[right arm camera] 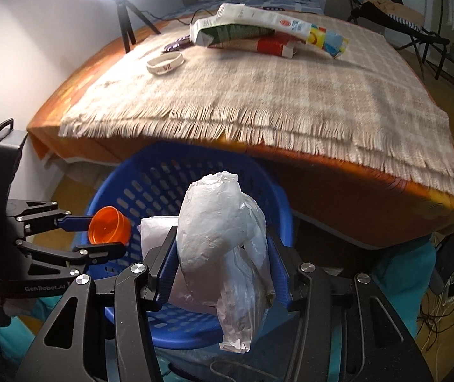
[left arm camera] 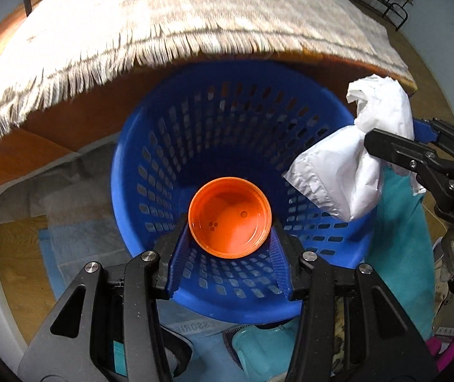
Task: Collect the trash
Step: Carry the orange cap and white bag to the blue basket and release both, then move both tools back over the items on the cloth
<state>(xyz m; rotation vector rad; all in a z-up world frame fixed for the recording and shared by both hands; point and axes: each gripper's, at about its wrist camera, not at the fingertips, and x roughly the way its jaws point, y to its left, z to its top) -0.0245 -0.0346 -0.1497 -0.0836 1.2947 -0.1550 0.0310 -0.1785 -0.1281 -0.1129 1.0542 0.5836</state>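
Observation:
My left gripper [left arm camera: 230, 238] is shut on an orange plastic cup [left arm camera: 229, 217] and holds it over the open blue perforated basket [left arm camera: 195, 121]. The cup also shows in the right wrist view [right arm camera: 109, 224], held by the left gripper [right arm camera: 99, 234] at the basket's left rim. My right gripper [right arm camera: 223, 254] is shut on a crumpled white plastic bag [right arm camera: 217, 232] above the blue basket [right arm camera: 150, 184]. In the left wrist view the bag [left arm camera: 354, 159] hangs at the basket's right rim, pinched by the right gripper [left arm camera: 386, 156].
A table with a fringed beige cloth [right arm camera: 258, 95] stands just behind the basket. On it lie cartons and packets [right arm camera: 258, 31], a white ring band [right arm camera: 165, 62] and a ring light on a tripod [right arm camera: 125, 19]. Cables [right arm camera: 450, 286] lie on the floor at right.

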